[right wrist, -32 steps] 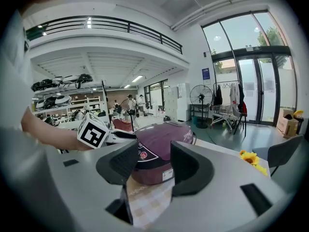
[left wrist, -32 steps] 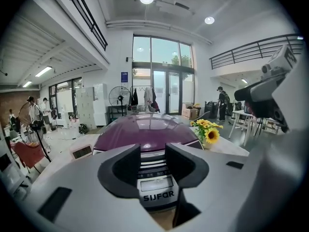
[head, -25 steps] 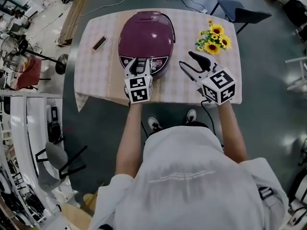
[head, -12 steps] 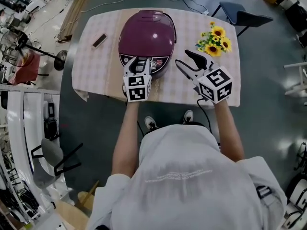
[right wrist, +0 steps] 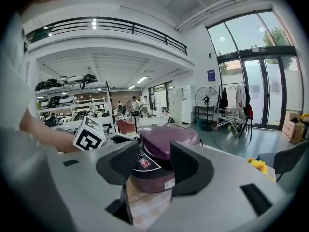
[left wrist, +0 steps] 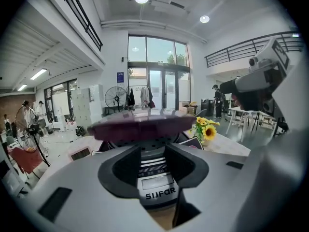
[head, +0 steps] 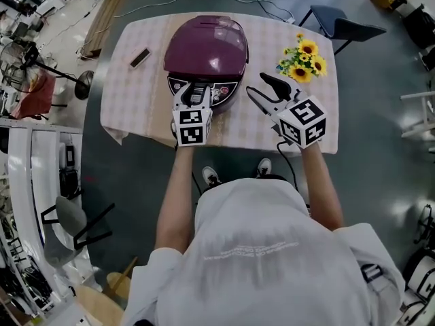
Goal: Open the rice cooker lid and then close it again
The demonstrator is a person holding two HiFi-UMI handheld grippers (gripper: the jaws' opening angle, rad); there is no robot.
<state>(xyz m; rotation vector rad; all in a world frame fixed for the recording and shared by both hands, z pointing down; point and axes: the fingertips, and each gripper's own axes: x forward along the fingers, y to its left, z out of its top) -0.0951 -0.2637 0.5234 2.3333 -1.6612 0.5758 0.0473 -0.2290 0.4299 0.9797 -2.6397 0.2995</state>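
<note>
The purple rice cooker point(head: 207, 49) stands on the checked table point(head: 136, 107). From above its lid looks down. In the left gripper view the lid's front edge point(left wrist: 145, 128) is blurred, with a dark band beneath it. My left gripper point(head: 194, 98) is at the cooker's front, its open jaws on either side of the silver control panel point(left wrist: 155, 180). My right gripper point(head: 260, 85) hovers over the table to the right of the cooker, open and holding nothing. It is angled toward the cooker's side point(right wrist: 166, 144).
A bunch of sunflowers point(head: 302, 58) sits at the table's far right corner. A small dark flat object point(head: 140, 58) lies left of the cooker. A dark chair point(head: 340, 19) stands behind the table. A cable runs across the floor beyond it.
</note>
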